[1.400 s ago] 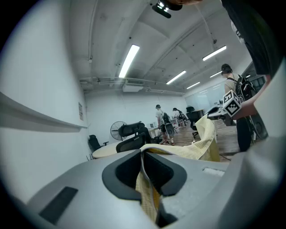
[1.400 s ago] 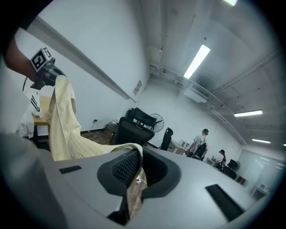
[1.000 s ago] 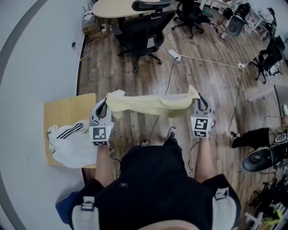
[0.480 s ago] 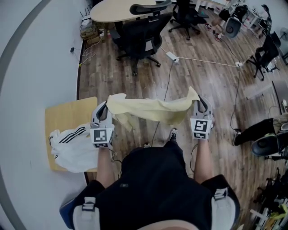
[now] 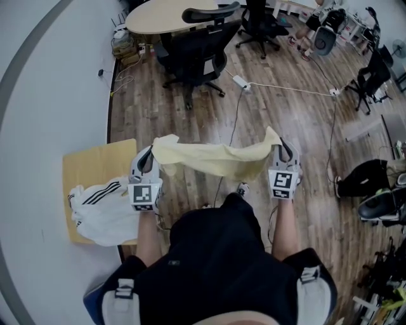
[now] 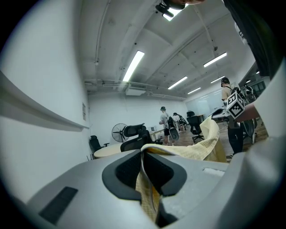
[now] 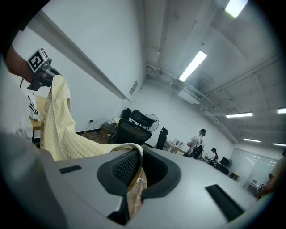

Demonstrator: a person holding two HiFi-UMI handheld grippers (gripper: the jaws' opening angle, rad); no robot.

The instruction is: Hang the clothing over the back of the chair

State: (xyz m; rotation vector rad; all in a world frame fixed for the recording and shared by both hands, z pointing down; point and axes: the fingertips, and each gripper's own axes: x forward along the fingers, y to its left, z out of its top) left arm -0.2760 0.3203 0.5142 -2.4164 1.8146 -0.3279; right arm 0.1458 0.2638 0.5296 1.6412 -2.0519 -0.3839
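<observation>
The left tool (image 5: 146, 157) is clamping one end of the yellow checked garment (image 5: 212, 159), with the fabric pinched between its closed jaws. The right tool (image 5: 280, 151) is clamping the opposite end in the same manner, its jaws pressed together on the cloth. The garment is hanging stretched between the two tools, sagging slightly in the middle, above the wooden floor (image 5: 285, 114) and directly in front of the person. The black office chair (image 5: 196, 47) is standing well apart from the garment, farther ahead, next to a rounded desk (image 5: 158, 14). A low wooden desk (image 5: 89, 166) is standing just beside the left tool, and a white garment with black stripes (image 5: 104, 206) is lying on it.
</observation>
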